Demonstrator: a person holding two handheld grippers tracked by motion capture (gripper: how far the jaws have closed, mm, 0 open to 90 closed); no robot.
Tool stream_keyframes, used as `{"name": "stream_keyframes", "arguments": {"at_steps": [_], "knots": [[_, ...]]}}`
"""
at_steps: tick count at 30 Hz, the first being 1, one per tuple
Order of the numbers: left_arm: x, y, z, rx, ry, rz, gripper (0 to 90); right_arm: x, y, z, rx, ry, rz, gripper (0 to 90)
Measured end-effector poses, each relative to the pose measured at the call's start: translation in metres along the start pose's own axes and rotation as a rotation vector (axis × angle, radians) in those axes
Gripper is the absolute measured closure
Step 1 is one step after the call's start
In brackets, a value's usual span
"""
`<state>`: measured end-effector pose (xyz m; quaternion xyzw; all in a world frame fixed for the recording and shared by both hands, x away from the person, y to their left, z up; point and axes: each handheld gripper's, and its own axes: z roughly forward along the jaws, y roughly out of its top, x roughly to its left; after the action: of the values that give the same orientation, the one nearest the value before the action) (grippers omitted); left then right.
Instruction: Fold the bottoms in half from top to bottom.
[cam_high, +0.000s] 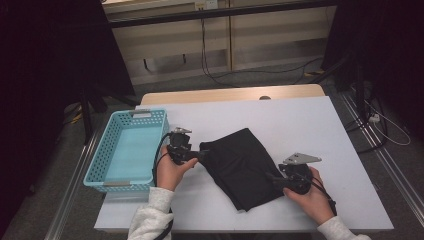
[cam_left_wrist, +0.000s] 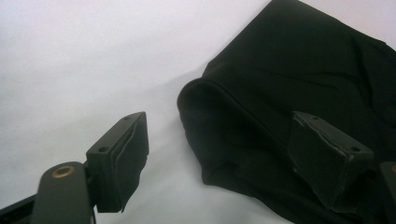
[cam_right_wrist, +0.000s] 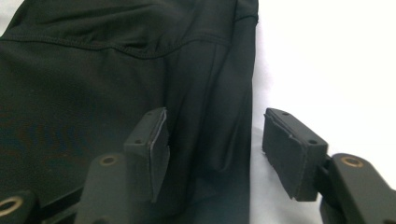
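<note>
Your folded black fabric garment (cam_high: 245, 167) lies flat on the white bench (cam_high: 300, 125), about mid-bench and toward the near side. Its long axis runs diagonally, from the far-left corner by your left hand to the near-right edge by your right hand. A narrower end points far-left, the wider end near-right. In the right claw view a stitched seam crosses the cloth near the top.

Your left claw (cam_high: 197, 156) sits at the garment's left corner, pointing right. In the left claw view its pads (cam_left_wrist: 133, 154) stand wide apart: one over bare bench, the other above the cloth, with the rounded folded corner (cam_left_wrist: 196, 93) between them. Nothing pinched, so it is open.

Your right claw (cam_high: 274, 178) sits at the garment's near-right edge, pointing left. In the right claw view one pad (cam_right_wrist: 156, 149) rests over the cloth and the other (cam_right_wrist: 289, 149) over bare bench, with the fabric edge (cam_right_wrist: 238, 140) in the gap. The pads are not pressing it; open, nothing gripped.

A turquoise perforated plastic basket (cam_high: 112, 150) stands at the bench's left edge, just beside your left hand (cam_high: 170, 172), well apart from the garment's right end.
</note>
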<state>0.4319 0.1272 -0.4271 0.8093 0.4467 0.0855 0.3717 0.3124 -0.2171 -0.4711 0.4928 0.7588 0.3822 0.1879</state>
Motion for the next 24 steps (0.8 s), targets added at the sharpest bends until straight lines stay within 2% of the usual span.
{"name": "stream_keyframes", "arguments": {"at_steps": [7, 8, 9, 10, 11, 13, 16, 19, 24], "knots": [[0.003, 0.001, -0.002, -0.005, 0.017, -0.003, 19.7, 0.006, -0.001, 0.000, 0.000, -0.014, 0.033, 52.2], [0.003, 0.001, -0.002, -0.006, 0.020, -0.005, 19.3, 0.007, 0.000, 0.000, 0.002, -0.012, 0.035, 58.9], [0.004, 0.001, -0.002, -0.005, 0.020, -0.002, 18.9, 0.009, 0.000, 0.000, 0.000, 0.019, 0.042, 70.4], [0.003, 0.001, -0.002, -0.005, 0.020, -0.003, 18.8, 0.010, 0.000, 0.001, -0.002, 0.040, 0.056, 75.1], [0.003, 0.001, -0.001, -0.007, 0.020, -0.007, 18.6, 0.012, -0.001, 0.001, -0.010, 0.035, 0.050, 75.5], [0.003, 0.002, 0.000, 0.002, 0.016, -0.002, 18.4, 0.019, 0.001, 0.001, 0.001, 0.002, -0.002, 76.8], [0.001, 0.003, 0.003, 0.011, 0.009, 0.000, 18.3, 0.020, 0.001, 0.002, -0.005, 0.005, -0.002, 78.7], [0.001, 0.003, 0.004, 0.005, 0.017, -0.001, 17.7, 0.017, 0.000, 0.002, -0.022, 0.028, 0.021, 80.4], [0.003, 0.006, 0.007, 0.000, 0.026, -0.012, 16.9, 0.017, -0.001, 0.000, -0.035, 0.055, 0.015, 81.1]]}}
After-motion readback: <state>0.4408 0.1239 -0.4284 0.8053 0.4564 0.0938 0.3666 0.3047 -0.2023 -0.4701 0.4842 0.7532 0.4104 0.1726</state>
